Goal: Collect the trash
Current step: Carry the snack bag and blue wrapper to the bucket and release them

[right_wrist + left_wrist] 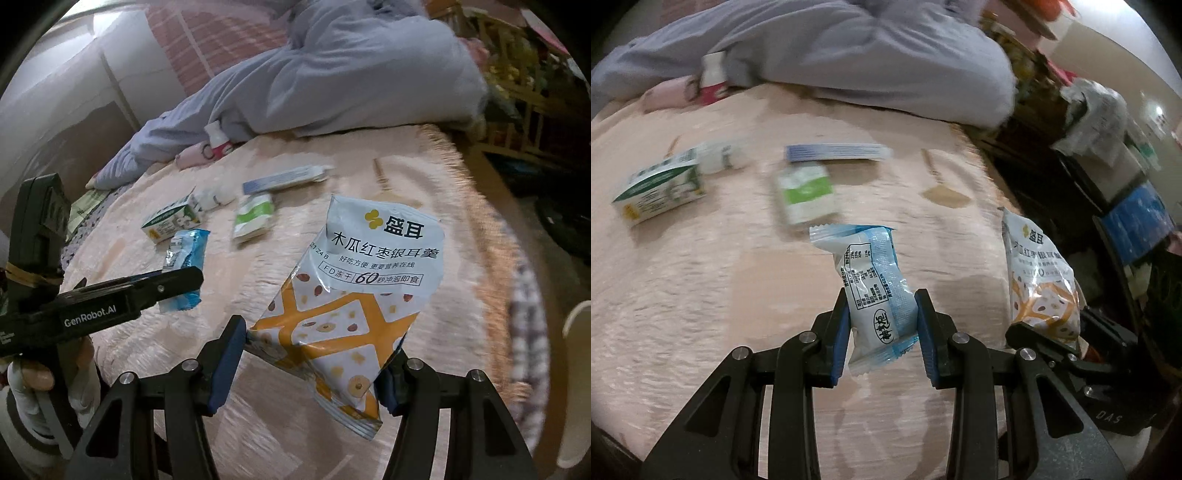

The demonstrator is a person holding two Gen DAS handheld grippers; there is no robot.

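My left gripper (882, 321) is squeezing a small blue and white snack wrapper (871, 280). The blue pads press on both of its sides, near its bottom end. The wrapper stands tall in my grip. Its long way runs up and away from me, and its top leans a little to the left. The crimped top edge points toward the far side of the bed (701, 295). It hangs just above the pink blanket.

My right gripper (314, 362) has a big white and orange food pouch (354, 288) between its fingers. The pads sit on the narrow bottom end of the pouch, one on each side, so it is pinched there. The pouch points up and away from me, with its wide torn top far from my hand. Its long way leans a bit to the right. In the right camera I see my left gripper from the side, on the left of the pouch, with the blue wrapper in it.

More trash lies on the blanket, farther away. There is a green and white box (659, 192) on its side, a green and white packet (807, 192), and a long blue and white tube box (838, 152) lying across. They are blurry. A grey quilt (849, 55) is heaped at the far end of the bed.
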